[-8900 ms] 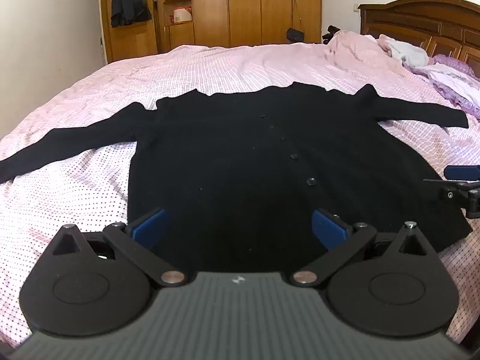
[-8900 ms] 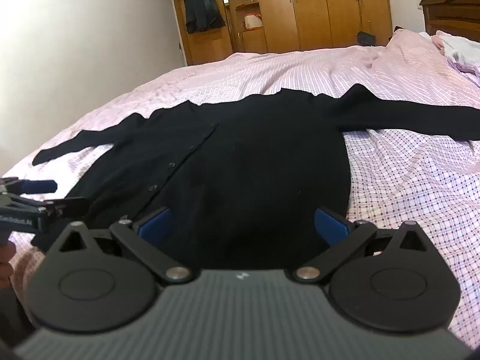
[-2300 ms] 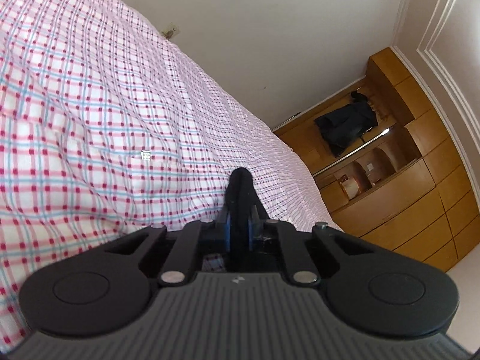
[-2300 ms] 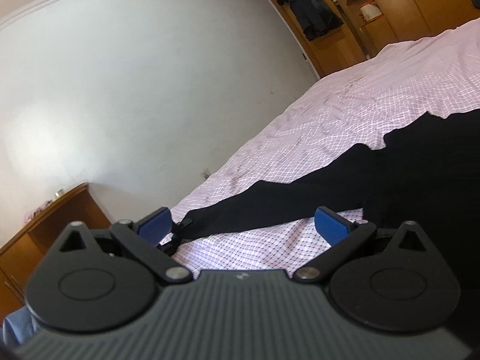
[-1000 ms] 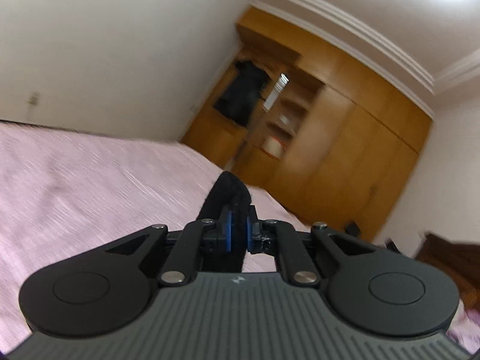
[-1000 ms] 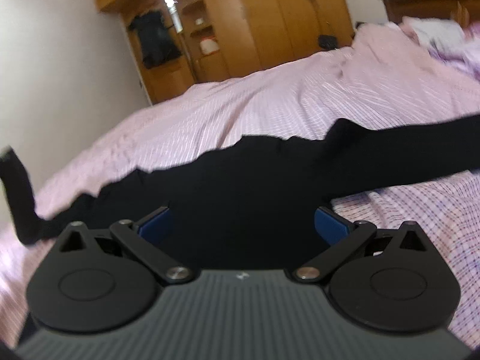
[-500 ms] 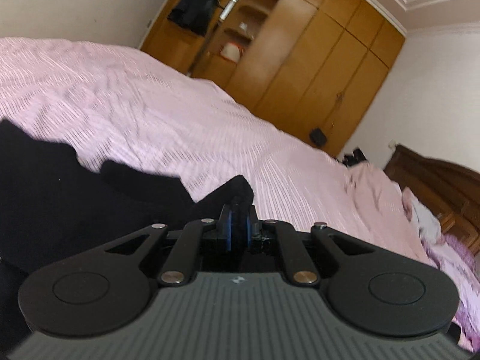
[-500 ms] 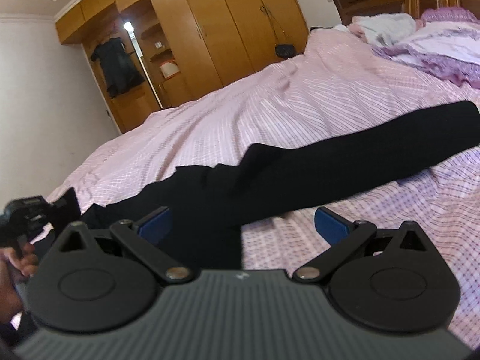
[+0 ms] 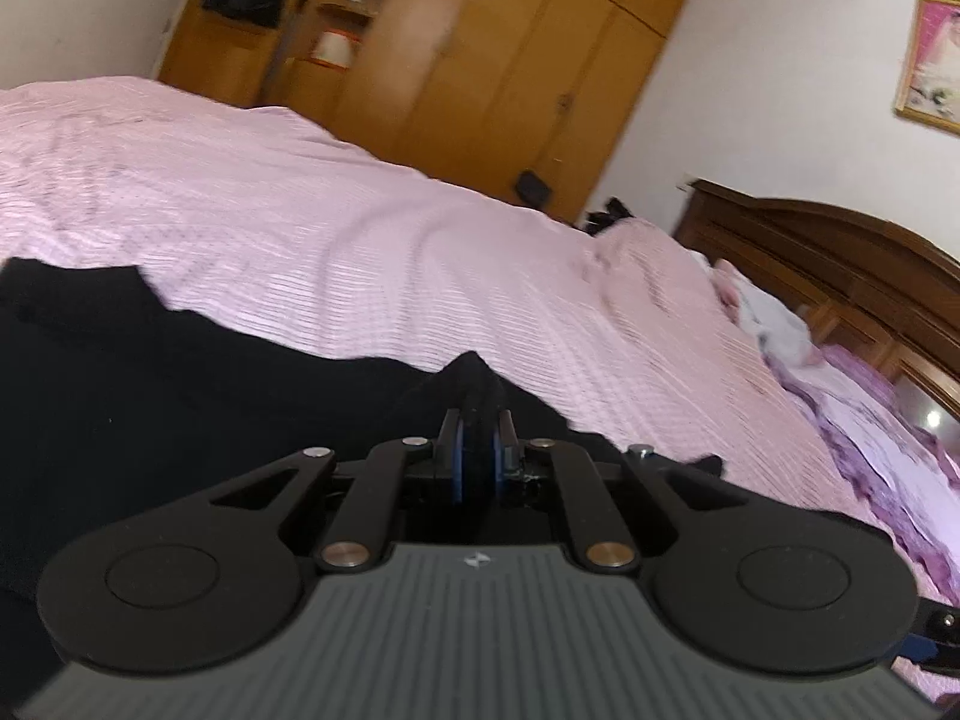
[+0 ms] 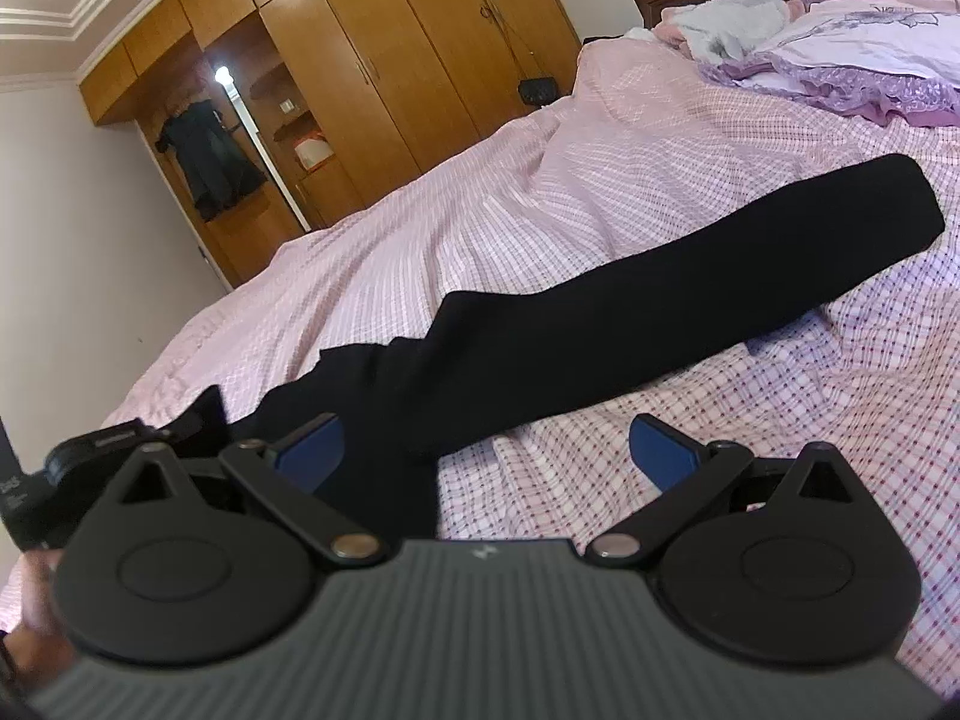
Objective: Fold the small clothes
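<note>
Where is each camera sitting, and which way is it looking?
Left wrist: on the left gripper, shut on the black knit cardigan's sleeve cuff, facing the brown wooden headboard.
Right wrist: on the open right gripper, facing the cardigan's other sleeve; a hand shows.
Both show the pink checked bedsheet and wooden wardrobe.

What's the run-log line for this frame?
left gripper: shut on sleeve cuff | right gripper: open | other sleeve: flat on bed

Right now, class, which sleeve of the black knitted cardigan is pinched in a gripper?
The sleeve end clamped in the left gripper; the other sleeve lies flat on the bedsheet.
</note>
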### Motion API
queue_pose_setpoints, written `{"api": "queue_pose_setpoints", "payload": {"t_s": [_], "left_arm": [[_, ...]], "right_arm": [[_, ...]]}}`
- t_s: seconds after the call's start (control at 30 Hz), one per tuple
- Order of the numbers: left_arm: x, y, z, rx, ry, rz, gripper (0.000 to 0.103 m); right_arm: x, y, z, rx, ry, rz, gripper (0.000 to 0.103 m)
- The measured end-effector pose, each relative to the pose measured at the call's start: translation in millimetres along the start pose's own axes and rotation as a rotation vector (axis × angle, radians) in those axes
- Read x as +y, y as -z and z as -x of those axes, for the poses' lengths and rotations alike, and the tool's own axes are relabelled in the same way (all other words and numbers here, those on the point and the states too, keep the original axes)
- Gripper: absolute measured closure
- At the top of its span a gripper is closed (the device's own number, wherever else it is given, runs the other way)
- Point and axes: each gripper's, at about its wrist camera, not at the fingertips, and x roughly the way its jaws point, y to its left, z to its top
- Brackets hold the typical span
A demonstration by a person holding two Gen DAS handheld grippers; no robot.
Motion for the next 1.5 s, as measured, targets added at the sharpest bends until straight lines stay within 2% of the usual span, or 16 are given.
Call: {"api": "queue_pose_setpoints", "payload": {"t_s": [0.1, 0.33, 0.47, 0.57, 0.7, 0.87, 0.93, 1.03, 1.07, 1.1, 1.13, 1.17, 1.23, 1.3, 1.4, 1.5], "left_arm": [[-17, 11, -4, 0.019, 0.025, -0.022, 0.093], [-43, 32, -11, 0.061, 0.087, -0.041, 0.093], [-57, 44, -8, 0.074, 0.104, -0.083, 0.093], [-66, 49, -8, 0.091, 0.124, -0.079, 0.093], [-76, 53, -10, 0.077, 0.086, -0.125, 0.093], [-78, 48, -14, 0.033, 0.027, -0.076, 0.093], [-84, 46, -18, 0.048, 0.034, -0.076, 0.092], [-93, 52, -17, 0.086, 0.046, -0.135, 0.090], [-95, 53, -14, 0.088, 0.036, -0.158, 0.076], [-97, 53, -9, 0.081, 0.034, -0.172, 0.046], [-97, 51, -1, 0.060, 0.048, -0.171, 0.030], [-95, 48, 10, 0.022, 0.066, -0.167, 0.004], [-89, 37, 37, -0.069, 0.104, -0.174, 0.000], [-78, 22, 57, -0.077, 0.103, -0.214, 0.000], [-42, 1, 92, -0.073, -0.010, -0.300, 0.000], [24, -8, 125, -0.074, -0.199, -0.374, 0.000]], "right_arm": [[-6, 1, -4, 0.013, 0.028, 0.005, 0.000], [-26, -2, -4, 0.020, 0.026, -0.109, 0.000], [-23, -3, 0, 0.011, 0.020, -0.099, 0.000], [-20, -3, -1, 0.017, 0.009, -0.095, 0.000], [-20, -4, 0, 0.020, 0.010, -0.090, 0.000], [-22, -4, 0, 0.022, 0.012, -0.101, 0.000], [-22, -3, -1, 0.029, 0.010, -0.104, 0.000], [-22, -3, -2, 0.034, 0.007, -0.103, 0.000], [-22, -3, -2, 0.034, 0.008, -0.104, 0.000], [-21, -4, -3, 0.037, 0.008, -0.108, 0.000], [-20, -4, -4, 0.039, 0.005, -0.112, 0.000], [-18, -4, -6, 0.044, -0.001, -0.114, 0.000], [-10, -3, -10, 0.054, -0.014, -0.114, 0.000], [1, -1, -16, 0.070, -0.031, -0.103, 0.000], [22, 5, -25, 0.094, -0.053, -0.065, 0.000], [44, 13, -34, 0.123, -0.074, -0.016, 0.000]]}}
